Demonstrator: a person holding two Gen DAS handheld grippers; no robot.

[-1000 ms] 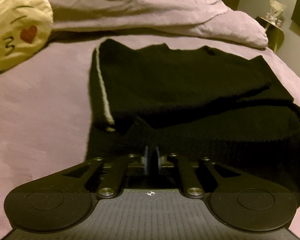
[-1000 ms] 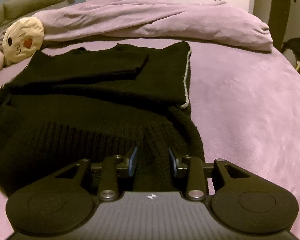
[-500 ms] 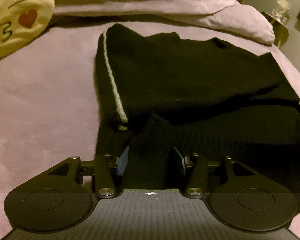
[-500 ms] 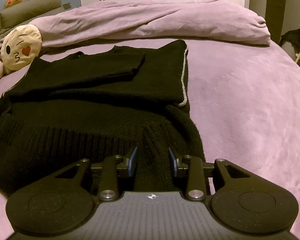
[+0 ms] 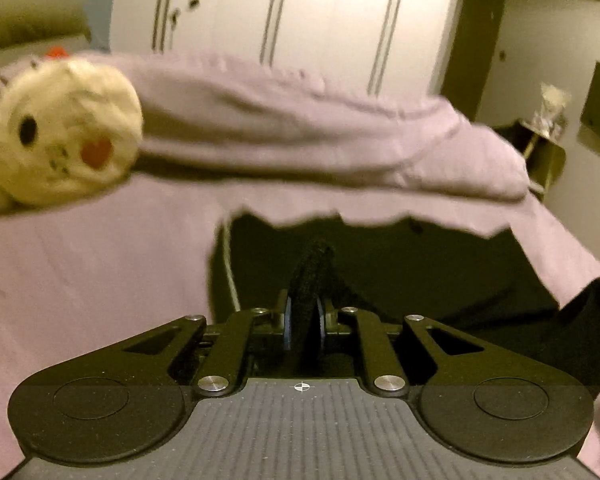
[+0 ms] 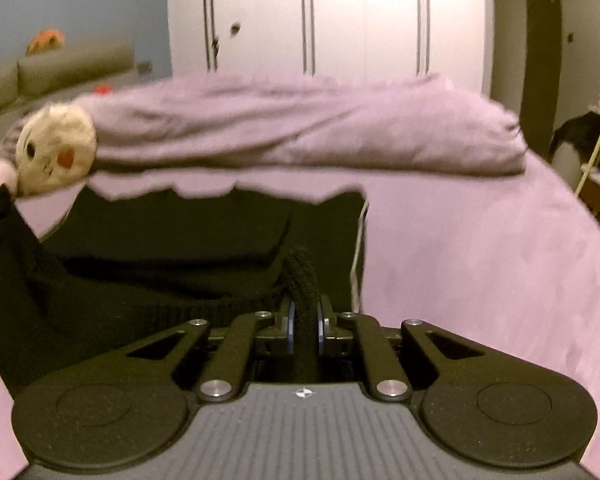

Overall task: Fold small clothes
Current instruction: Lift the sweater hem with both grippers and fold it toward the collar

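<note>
Both claws grip the near hem of the black sweater (image 5: 420, 264): left gripper (image 5: 303, 316) and right gripper (image 6: 304, 316) each clamp a fold of knit. The sweater lies on the bed (image 6: 480, 260), hem raised. Step in hand: lengthwise fold. Next move likely carries the hem far, toward the collar, level. No legible writing.

Coarse ribbed knit sweater (image 5: 420, 272); soft matt velvety bedspread (image 6: 480, 260); matt plastic grippers.
</note>
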